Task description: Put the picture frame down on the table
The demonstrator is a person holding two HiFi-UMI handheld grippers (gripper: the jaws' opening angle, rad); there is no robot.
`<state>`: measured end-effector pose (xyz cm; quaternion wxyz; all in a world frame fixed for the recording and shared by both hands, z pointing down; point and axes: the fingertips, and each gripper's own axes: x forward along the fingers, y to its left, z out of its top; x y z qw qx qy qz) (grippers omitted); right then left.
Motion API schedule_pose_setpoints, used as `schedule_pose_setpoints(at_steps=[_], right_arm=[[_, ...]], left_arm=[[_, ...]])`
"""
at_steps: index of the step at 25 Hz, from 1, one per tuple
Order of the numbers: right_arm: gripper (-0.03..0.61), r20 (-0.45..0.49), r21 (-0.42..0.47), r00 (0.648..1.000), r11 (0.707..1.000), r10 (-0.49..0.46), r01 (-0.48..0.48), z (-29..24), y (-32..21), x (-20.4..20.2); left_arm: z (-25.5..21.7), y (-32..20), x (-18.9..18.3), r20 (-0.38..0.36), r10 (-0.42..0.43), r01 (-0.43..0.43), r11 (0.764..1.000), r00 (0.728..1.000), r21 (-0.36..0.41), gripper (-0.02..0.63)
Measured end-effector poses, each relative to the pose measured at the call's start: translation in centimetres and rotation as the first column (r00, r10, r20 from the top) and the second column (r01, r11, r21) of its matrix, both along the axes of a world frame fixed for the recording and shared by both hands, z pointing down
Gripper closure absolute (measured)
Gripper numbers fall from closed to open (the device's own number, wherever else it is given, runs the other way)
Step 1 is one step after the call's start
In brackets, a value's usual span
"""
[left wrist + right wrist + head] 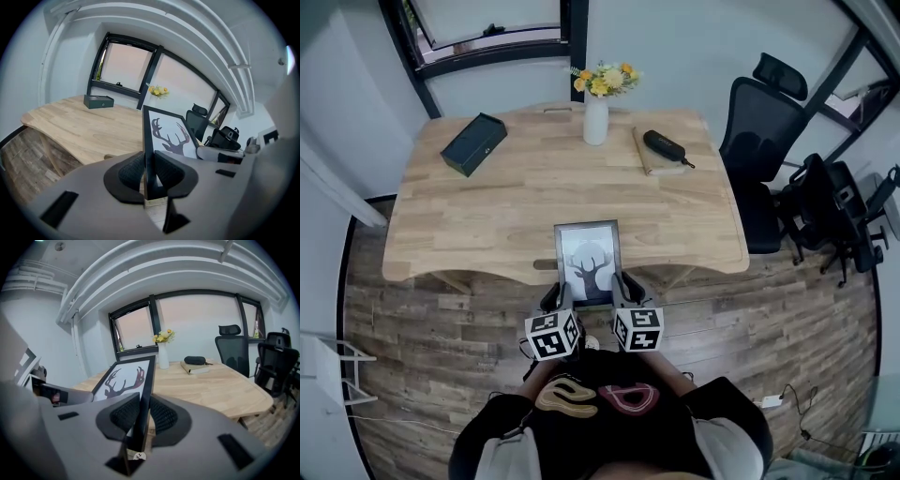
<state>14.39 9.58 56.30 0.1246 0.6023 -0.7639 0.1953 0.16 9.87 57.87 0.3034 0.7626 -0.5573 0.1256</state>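
Note:
A black picture frame [588, 262] with a deer-head silhouette is held flat over the near edge of the wooden table [506, 211]. My left gripper [559, 298] is shut on the frame's left rim [148, 140], the rim pinched between its ribbed pads [132, 170]. At the other side, the right gripper [625, 292] is shut on the right rim [146, 380]. The frame's near end hangs out past the table edge, toward the person. Whether its far end touches the tabletop cannot be told.
On the table stand a white vase of yellow flowers [596, 105], a dark green box [473, 143] at far left, and a black case on a book [661, 147] at far right. Black office chairs [769, 141] stand to the right. Wood flooring lies below.

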Motion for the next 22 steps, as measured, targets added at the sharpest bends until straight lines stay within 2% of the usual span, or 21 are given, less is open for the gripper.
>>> schedule_pose_setpoints(at_steps=[10,22], right_arm=[[0.500,0.004,-0.014,1.000,1.000,-0.005,0.005,0.8,-4.7,-0.6],[0.499,-0.014,-0.027,0.999,0.999,-0.029,0.028,0.5,-14.8,-2.9]], left_arm=[[0.5,-4.8,-0.6,0.012,0.010,-0.010,1.000,1.000,0.000,0.537],[0.4,-14.7,-2.8,0.012,0.006,-0.006,1.000,1.000,-0.021,0.537]])
